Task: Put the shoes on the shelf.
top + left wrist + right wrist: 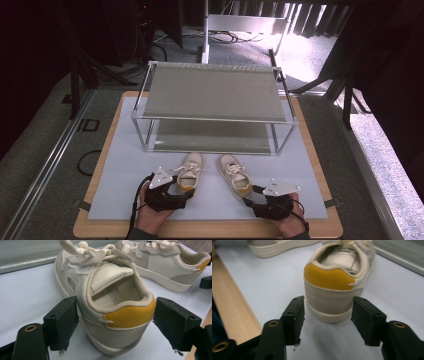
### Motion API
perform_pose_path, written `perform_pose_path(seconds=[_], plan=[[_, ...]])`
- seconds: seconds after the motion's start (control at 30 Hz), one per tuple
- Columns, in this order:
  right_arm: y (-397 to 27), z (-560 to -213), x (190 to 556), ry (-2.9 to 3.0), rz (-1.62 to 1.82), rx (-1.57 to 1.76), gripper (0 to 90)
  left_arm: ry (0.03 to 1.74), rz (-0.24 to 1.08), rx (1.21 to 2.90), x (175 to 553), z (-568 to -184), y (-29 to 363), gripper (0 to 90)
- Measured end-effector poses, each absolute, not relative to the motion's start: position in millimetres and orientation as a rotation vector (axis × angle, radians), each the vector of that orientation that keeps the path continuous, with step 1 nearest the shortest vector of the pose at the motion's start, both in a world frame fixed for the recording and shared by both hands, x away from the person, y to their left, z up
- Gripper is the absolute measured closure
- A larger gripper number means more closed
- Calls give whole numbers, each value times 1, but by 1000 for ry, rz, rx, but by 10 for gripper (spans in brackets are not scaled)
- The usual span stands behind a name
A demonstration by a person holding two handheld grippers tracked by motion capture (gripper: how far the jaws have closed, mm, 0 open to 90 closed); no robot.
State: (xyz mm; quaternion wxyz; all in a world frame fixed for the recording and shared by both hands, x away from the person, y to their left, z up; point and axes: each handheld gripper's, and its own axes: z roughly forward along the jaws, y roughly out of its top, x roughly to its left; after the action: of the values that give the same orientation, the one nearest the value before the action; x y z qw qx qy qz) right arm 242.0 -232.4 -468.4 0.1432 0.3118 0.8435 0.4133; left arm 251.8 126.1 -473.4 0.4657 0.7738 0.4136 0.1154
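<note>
Cream, yellow-heeled sneakers [214, 174] side by side

two cream shoes: left shoe [189, 172], right shoe [234, 174]. one two-tier metal rack [212, 91] at the far side. two grippers near: left gripper [186, 192], right gripper [250, 194]. one white mat [115, 170], one wooden board [210, 229].

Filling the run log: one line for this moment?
left gripper: open, straddling left shoe heel | right gripper: open, at right shoe heel | rack: empty
</note>
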Motion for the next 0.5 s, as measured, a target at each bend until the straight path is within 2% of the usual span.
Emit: perform_pose_path(seconds=[0.17,0.4,0.5], plan=[[-220,-469,242,2455,1197,846,505,1019,288,1899,251,-473,125,196],[-202,-468,242,2507,1195,768,520,1002,255,1907,251,-472,124,203],[-201,-463,241,2497,1205,755,501,980,276,1853,248,-467,131,268]])
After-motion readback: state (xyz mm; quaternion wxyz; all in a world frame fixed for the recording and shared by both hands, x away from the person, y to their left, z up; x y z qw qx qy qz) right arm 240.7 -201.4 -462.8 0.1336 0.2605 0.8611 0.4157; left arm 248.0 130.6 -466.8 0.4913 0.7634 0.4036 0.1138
